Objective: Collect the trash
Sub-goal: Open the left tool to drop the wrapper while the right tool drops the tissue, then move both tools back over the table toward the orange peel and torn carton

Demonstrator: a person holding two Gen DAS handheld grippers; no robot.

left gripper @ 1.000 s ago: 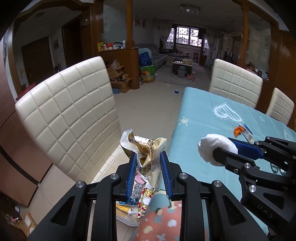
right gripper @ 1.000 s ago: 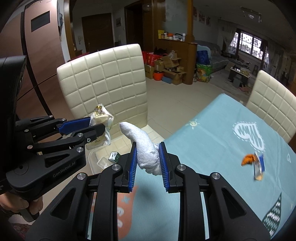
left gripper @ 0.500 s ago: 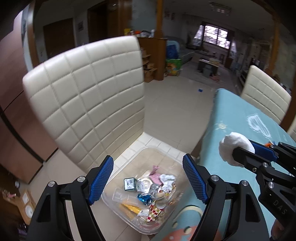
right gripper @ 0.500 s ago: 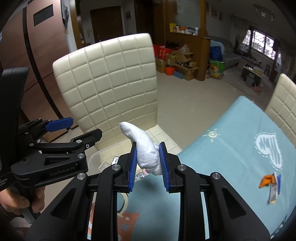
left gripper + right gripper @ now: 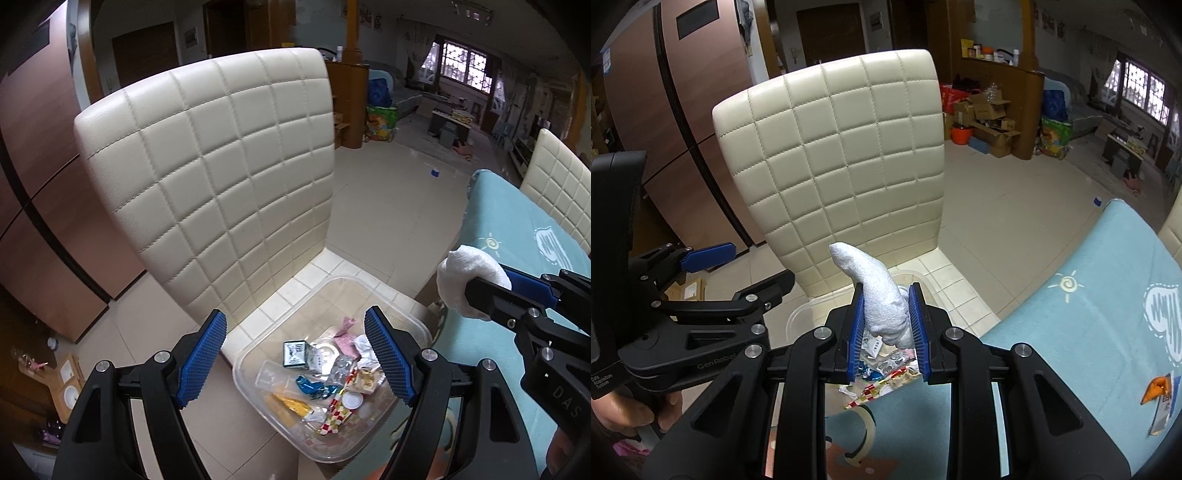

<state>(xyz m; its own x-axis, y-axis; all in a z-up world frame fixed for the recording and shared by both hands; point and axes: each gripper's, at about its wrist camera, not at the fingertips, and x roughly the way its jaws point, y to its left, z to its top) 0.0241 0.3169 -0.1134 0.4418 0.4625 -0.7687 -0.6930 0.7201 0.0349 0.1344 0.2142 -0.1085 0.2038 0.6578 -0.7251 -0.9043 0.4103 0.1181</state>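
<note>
Your left gripper (image 5: 295, 354) has just been opening and now stands spread wide with nothing between its blue pads (image 5: 201, 356), hanging above the clear plastic bin (image 5: 334, 295) on the seat of the cream quilted chair (image 5: 221, 177). Your right gripper (image 5: 887, 325) is pinching a wad of white tissue (image 5: 877, 291), whose tip pokes up past the pads while its lower end is hidden by the fingers. The bin holds wrappers, a small dark carton (image 5: 294, 354), a blue foil (image 5: 314, 387) and a white cap (image 5: 351, 398); its near edge is covered by the gripper bodies and, in the right wrist view, only a slice of its rim (image 5: 798, 314) shows. An orange wrapper (image 5: 1158, 387) lies on the teal tablecloth (image 5: 1089, 314), far right, partly cut off by the lens edge; its print is unreadable. Fingers (image 5: 624, 413) of your hand peek from under the left gripper's handle.
</note>
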